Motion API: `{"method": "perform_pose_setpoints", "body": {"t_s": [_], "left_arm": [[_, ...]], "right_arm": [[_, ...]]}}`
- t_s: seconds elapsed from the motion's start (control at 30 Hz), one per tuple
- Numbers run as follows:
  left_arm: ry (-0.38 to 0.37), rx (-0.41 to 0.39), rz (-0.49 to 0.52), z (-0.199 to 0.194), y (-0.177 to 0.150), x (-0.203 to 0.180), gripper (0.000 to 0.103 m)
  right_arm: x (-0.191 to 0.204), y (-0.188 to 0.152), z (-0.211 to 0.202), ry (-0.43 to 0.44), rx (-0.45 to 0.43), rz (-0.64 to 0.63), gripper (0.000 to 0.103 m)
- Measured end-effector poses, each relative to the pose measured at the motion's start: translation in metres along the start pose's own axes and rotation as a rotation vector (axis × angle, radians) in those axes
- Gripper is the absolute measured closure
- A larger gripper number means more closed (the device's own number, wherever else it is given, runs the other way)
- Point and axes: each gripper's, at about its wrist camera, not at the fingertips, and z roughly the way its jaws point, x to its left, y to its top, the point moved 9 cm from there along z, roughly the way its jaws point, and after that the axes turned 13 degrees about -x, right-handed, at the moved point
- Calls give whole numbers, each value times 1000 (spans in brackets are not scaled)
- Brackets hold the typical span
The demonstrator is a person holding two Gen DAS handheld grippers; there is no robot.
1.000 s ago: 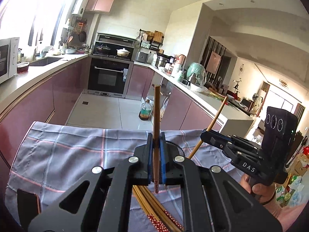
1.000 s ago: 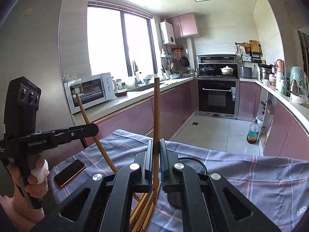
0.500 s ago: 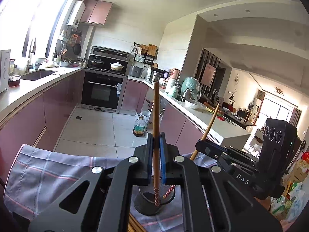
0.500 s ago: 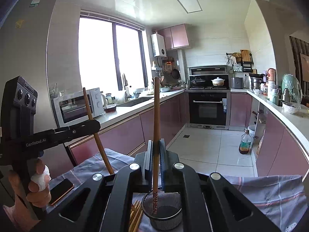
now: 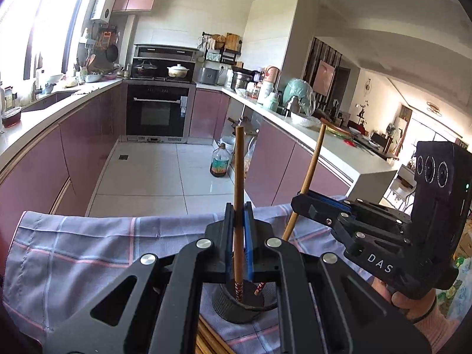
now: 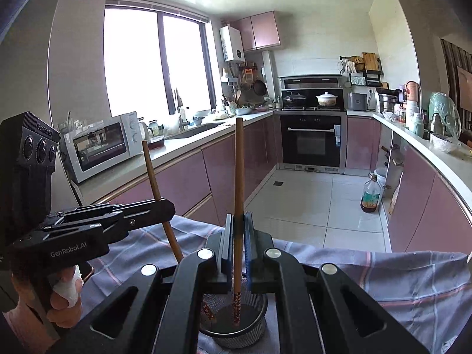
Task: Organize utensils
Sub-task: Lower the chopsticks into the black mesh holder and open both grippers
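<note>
The left hand-held gripper (image 5: 238, 224) is clamped tight on one chopstick (image 5: 239, 194), held upright with its patterned tip just inside the holder (image 5: 236, 305). The right hand-held gripper (image 6: 238, 233) is likewise closed on a second chopstick (image 6: 238, 194), whose tip hangs over the same opening. With both sticks crowding one narrow mouth, a tip could catch the rim and tip the light holder over, or the sticks could knock together and twist in the pads. More chopsticks (image 5: 206, 339) lie on the near cloth (image 5: 88, 244). The sticks are slim, smooth brown wood with red floral ends; the holder is a round, dark metal mesh cup; the cloth over the worktop is soft grey check.
</note>
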Motion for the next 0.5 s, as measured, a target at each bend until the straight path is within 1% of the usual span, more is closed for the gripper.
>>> {"method": "perform_pose_setpoints", "body": {"t_s": [0.17,0.3,0.5], "left_arm": [[9,83,28,26,-29,8,96],[8,97,29,37,-37,18,96],[32,114,31,50,-44,33,95]], "right_arm": [[-5,-20,14,-2,68,20,98],[-9,-27,24,-5,107,28,98],[-12,-28,33,-14,126,35,98]]}}
